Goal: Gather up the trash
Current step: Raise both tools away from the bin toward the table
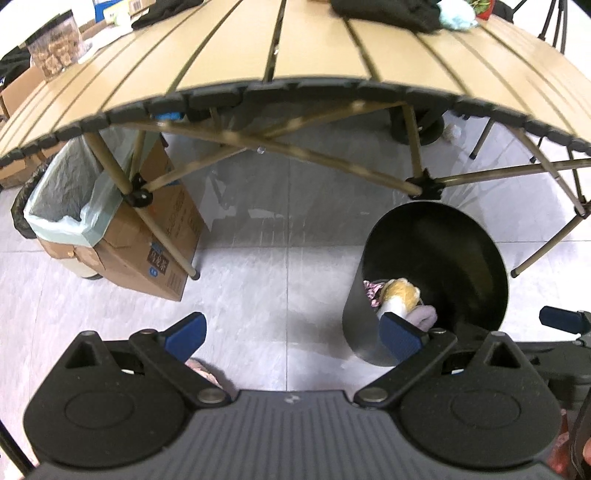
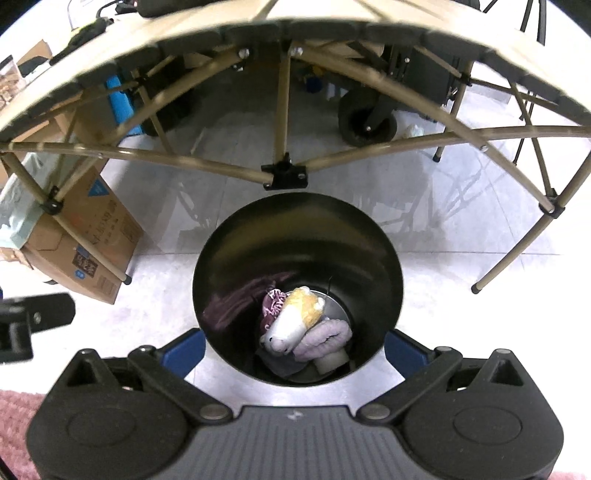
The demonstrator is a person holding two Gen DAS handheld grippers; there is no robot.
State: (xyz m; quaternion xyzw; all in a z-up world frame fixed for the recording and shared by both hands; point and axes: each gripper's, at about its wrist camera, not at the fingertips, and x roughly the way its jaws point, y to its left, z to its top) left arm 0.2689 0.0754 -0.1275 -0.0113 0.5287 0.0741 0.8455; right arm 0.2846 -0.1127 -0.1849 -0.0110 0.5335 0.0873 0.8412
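Observation:
A black round trash bin (image 2: pixel 229 258) stands on the tiled floor in front of a folding table. Inside lie a white and yellow plush toy (image 2: pixel 295 317), purple cloth (image 2: pixel 325 338) and a patterned scrap (image 2: pixel 273 301). My right gripper (image 2: pixel 295 350) is open and empty, directly above the bin's near rim. My left gripper (image 1: pixel 291 332) is open and empty, to the left of the bin (image 1: pixel 443 236), its right finger (image 1: pixel 400 336) overlapping the bin's near wall in view.
The slatted tan table (image 1: pixel 295 48) with crossed legs lies ahead, holding dark clothes (image 1: pixel 388 13) and a snack jar (image 1: pixel 55 44). A cardboard box lined with a green bag (image 1: pixel 122 236) stands at left under the table. A wheeled cart (image 2: pixel 369 118) sits behind.

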